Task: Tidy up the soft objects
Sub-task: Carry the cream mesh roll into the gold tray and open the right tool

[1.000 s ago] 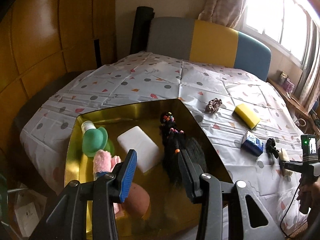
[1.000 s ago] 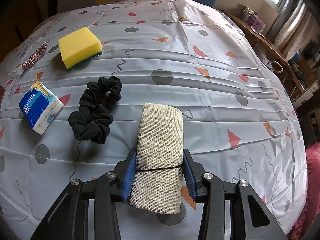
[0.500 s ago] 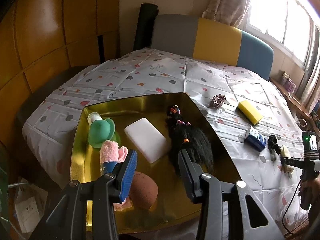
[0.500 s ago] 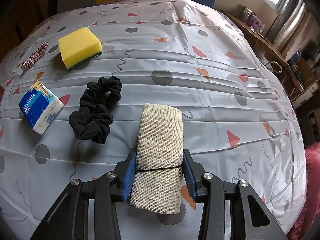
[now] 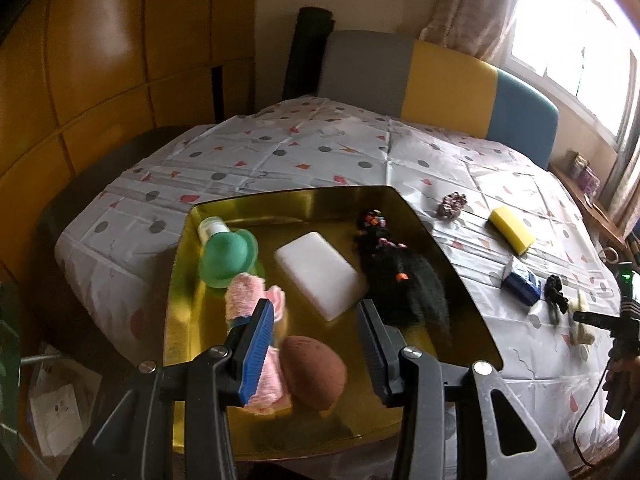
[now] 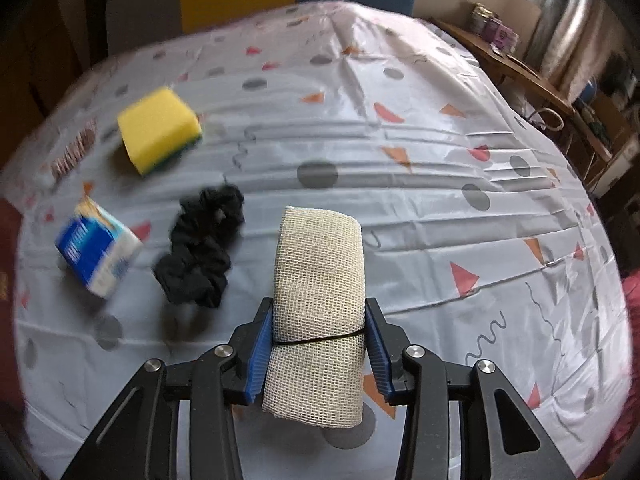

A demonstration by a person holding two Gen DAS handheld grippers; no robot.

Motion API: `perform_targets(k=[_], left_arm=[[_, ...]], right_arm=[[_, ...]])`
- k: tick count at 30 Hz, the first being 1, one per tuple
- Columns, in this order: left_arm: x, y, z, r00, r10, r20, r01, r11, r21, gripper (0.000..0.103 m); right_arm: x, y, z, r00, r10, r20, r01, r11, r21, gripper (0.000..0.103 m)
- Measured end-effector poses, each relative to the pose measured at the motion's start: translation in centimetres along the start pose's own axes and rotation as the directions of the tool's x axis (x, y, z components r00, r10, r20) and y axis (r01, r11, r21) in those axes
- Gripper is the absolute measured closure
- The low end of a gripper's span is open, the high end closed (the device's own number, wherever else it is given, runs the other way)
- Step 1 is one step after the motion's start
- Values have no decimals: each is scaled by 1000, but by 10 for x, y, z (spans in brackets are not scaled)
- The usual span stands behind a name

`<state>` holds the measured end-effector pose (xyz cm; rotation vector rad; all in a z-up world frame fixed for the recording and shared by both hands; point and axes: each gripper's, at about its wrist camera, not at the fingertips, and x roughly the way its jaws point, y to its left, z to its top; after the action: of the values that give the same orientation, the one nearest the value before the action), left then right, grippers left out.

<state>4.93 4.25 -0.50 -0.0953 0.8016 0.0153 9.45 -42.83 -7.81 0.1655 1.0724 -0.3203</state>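
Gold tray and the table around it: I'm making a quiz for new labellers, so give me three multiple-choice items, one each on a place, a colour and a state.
1. Where does the white foam block lie?
A. in the gold tray
B. on the tablecloth beside the yellow sponge
C. in the left gripper

2. What colour is the scrunchie next to the tissue pack?
A. pink
B. black
C. green

3. What is the right gripper doing?
A. hanging open over the cloth
B. shut with nothing between its fingers
C. shut on the beige mesh roll

Answers:
1 A, the block rests on the tray floor between the green cap and the black hair piece.
2 B, it is dark black fabric.
3 C, both pads press the roll's sides.
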Motion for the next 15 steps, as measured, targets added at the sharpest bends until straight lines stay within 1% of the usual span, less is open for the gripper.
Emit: perform_targets(k=[2, 4, 6, 9, 11, 13, 15], left_arm=[[-1, 8, 0, 1000, 15, 3, -15, 1000, -9, 60], [-1, 16, 0, 1000, 27, 1, -27, 999, -22, 60], [0, 26, -1, 999, 37, -5, -37, 998, -47, 60], [1, 40, -3, 999, 52, -9, -53, 995, -80, 60], [0, 46, -3, 998, 58, -8, -58, 994, -95, 60], [-2, 52, -2, 998, 62, -2, -62, 992, -106, 60], [-3, 54, -3, 998, 62, 1, -61, 991, -115, 60]], right_arm=[[-12, -2, 3, 998, 49, 38, -50, 998, 31, 60], [-23, 4, 6, 994, 91, 66, -93, 995, 30, 60], [-35, 17, 7, 987, 131, 89, -132, 991, 3, 60], [-59, 52, 6, 969, 216, 123, -207, 975, -82, 60], [-80, 84, 2, 948, 284, 147, -260, 952, -158, 60], [-100, 120, -2, 915, 377, 147, -334, 909, -248, 60], [-116, 156, -11, 887, 443, 133, -378, 860, -341, 60]])
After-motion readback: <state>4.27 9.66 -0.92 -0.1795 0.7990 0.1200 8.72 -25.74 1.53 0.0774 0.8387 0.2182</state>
